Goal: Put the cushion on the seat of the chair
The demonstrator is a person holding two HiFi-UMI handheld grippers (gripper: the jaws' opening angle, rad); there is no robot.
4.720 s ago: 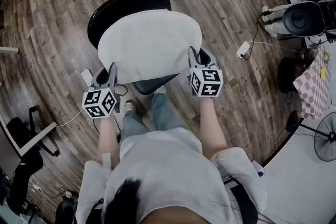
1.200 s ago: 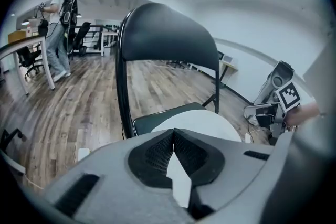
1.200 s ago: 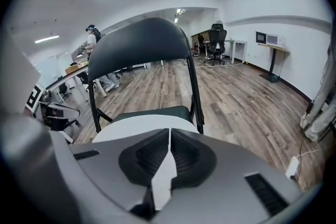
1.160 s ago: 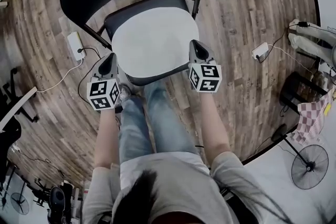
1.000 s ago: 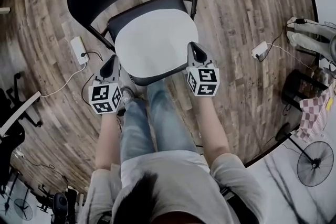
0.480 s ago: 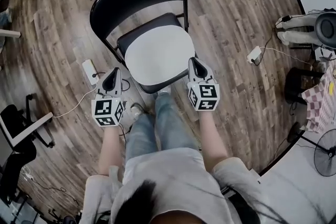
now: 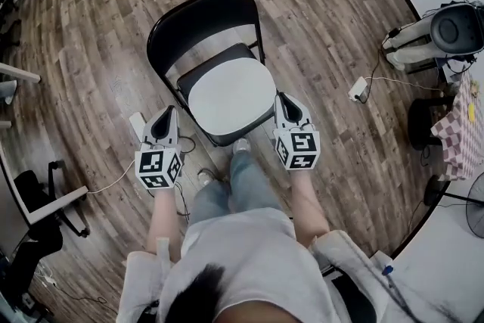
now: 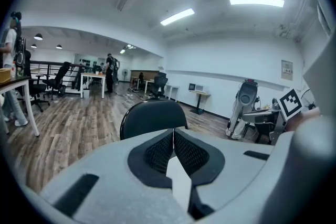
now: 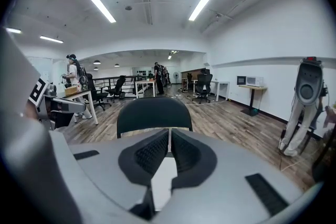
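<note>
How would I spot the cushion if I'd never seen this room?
Find the black chair standing on the wooden floor. The cushion is the flat pale pad lying on it, the only light thing against that dark frame.

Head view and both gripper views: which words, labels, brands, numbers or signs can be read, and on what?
No text can be read anywhere.
Left gripper and right gripper: only black-and-white square patterns, no letters.
Wall notice, left gripper view: too small to read.
Cushion and chair: no print shows.
</note>
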